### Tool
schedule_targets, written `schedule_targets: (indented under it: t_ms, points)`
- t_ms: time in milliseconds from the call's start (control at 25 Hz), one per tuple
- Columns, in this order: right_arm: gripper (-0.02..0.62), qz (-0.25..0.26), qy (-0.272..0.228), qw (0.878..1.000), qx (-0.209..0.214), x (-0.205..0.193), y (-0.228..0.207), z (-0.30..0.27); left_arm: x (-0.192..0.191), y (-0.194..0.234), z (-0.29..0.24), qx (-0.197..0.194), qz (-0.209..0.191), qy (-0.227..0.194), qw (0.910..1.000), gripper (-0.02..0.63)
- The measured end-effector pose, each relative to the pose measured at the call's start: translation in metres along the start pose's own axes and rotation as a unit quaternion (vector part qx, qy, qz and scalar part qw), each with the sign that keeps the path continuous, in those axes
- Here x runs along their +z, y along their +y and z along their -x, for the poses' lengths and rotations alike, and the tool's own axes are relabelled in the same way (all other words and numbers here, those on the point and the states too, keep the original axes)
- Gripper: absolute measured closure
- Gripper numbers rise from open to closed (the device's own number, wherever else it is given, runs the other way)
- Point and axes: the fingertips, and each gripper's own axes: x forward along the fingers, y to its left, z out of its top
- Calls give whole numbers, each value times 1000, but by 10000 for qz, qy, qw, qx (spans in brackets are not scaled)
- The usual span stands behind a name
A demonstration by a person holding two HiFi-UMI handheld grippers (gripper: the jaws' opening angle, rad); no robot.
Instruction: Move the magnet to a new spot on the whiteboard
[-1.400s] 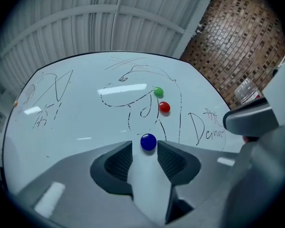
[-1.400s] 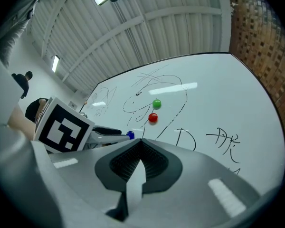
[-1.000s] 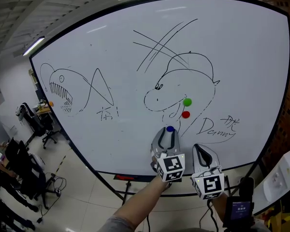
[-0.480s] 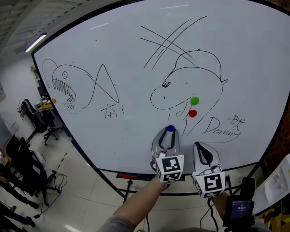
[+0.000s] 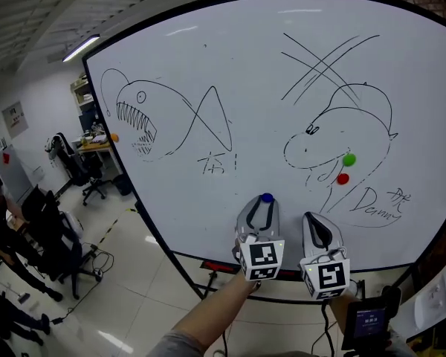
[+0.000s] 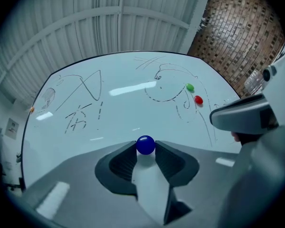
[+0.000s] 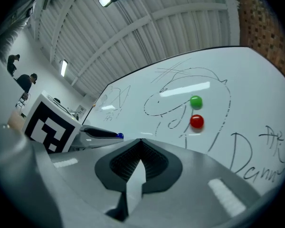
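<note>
A small blue magnet (image 5: 266,198) sits between the tips of my left gripper (image 5: 265,202), whose jaws have just been closing and are now shut on it. It is held just in front of the lower part of the whiteboard (image 5: 230,65). The left gripper view shows the blue magnet (image 6: 145,145) pinched between the pads of that gripper (image 6: 145,147). A green magnet (image 5: 348,159) and a red magnet (image 5: 343,178) stick to the board by the dinosaur sketch, to the right. My right gripper (image 5: 321,219) hovers beside the left one. Its own view shows the right gripper (image 7: 141,140) shut on nothing.
Marker drawings of a fish and a dinosaur, crossed lines and a signature cover the board. Office chairs (image 5: 67,233) and a person (image 5: 0,222) are at the left on the shiny floor. The board's stand (image 5: 208,270) is below, and a brick wall (image 6: 237,37) lies to the right.
Both grippers have moved left along the board, the blue magnet going with the left one. The red and green magnets now lie farther to its right.
</note>
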Motion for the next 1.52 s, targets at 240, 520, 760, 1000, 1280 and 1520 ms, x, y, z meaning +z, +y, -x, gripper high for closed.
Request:
schedule_targets:
  t_ms: [240,520,760,1000,1280,1520]
  points:
    - [600,-64,-152,9992,352,13,58,-52,-16,79,12,310,-28,42,9995,483]
    - [600,-143,-355,9956,850,26,144,-117,-35,184,29,730,-55,74,9973,483]
    - [600,-149,-457,9931,1067,24,207,-165,-54,274,44,1009,-47,165,9948,483]
    - [600,-244,-580,9911,1172,32,268,-208,-55,360,55,1197,-77,105,9927,483]
    - [600,-183,-732,9903,1165,45,312,-240,-39,429,49,1251,-47,-136,9920,483]
    - [600,-97,-814,9914,1021,57,318,-254,-33,451,41,1156,83,-228,9930,483]
